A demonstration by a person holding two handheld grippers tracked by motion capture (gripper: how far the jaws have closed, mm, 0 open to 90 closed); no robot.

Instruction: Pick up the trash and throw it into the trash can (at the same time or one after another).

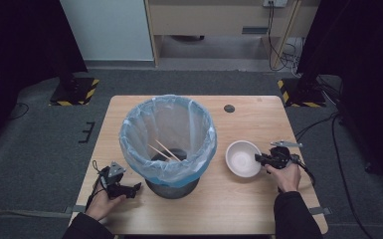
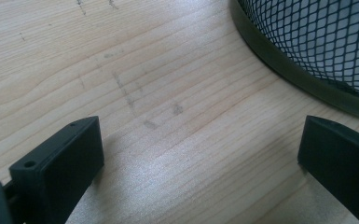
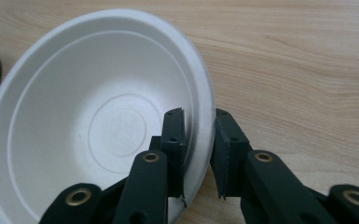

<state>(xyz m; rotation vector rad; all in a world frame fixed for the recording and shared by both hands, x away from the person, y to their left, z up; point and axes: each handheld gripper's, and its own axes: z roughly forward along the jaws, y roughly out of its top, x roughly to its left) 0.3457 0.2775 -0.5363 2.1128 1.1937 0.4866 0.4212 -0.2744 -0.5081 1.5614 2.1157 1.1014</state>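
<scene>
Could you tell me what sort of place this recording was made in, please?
Probably a lab or workshop recording bay: a light wooden table stands on grey carpet, flanked by black stands on yellow-and-black striped bases, with loose black cables trailing across the floor.

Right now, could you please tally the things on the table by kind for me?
Mesh waste bin with blue liner: 1
Wooden chopsticks, inside the bin: 2
White disposable bowl, its rim between the right tool's jaws: 1
Hand-held tools, the left tool open: 2
Total: 6
</scene>
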